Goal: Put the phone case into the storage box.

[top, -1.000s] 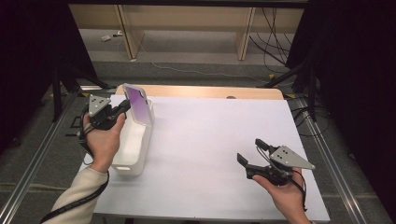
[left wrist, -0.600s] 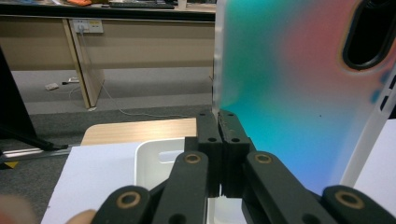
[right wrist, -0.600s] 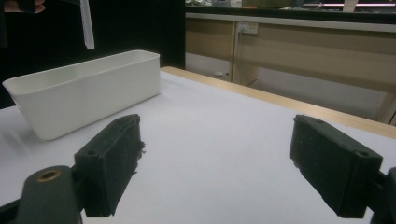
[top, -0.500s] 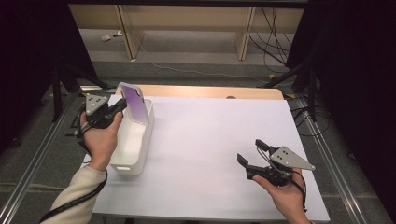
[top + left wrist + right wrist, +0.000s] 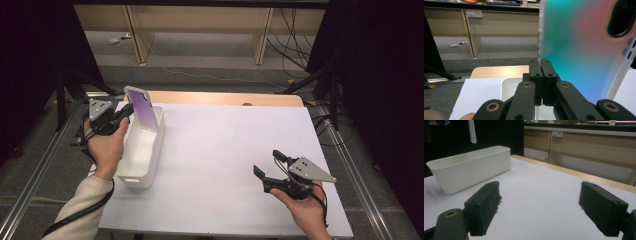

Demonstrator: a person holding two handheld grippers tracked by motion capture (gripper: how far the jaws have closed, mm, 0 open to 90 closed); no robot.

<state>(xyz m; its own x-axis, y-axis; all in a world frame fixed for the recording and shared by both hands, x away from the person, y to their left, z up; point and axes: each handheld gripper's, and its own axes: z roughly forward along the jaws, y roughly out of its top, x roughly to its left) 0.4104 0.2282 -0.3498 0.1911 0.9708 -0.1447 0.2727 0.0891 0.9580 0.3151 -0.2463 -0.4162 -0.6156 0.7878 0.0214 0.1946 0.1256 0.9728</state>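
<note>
- Left gripper (image 5: 126,111): held in the person's left hand (image 5: 106,145) at the left edge of the table; its two black jaws are pressed together on the edge of a translucent phone case with a purple-to-teal sheen (image 5: 140,108).
- Left gripper view: the jaws meet at the lower left edge of the phone case (image 5: 584,47), whose face shades from teal through pink to blue; a dark oval camera cut-out (image 5: 622,17) sits at its upper right corner.
- Phone case, position: raised and roughly upright, tilted slightly, above the far end of a white rectangular plastic bin (image 5: 141,150); whether its lower edge touches the bin cannot be told.
- White bin: stands lengthwise along the left side of the white table sheet (image 5: 230,150), with a handle slot in its near end wall.
- Right gripper (image 5: 270,170): held in the person's right hand (image 5: 306,207) near the front right of the table, well apart from the bin; its jaws stand wide apart with nothing between them.
- Right gripper view: the two black pads (image 5: 484,207) frame bare white sheet, with the bin (image 5: 469,167) farther off at the left.
</note>
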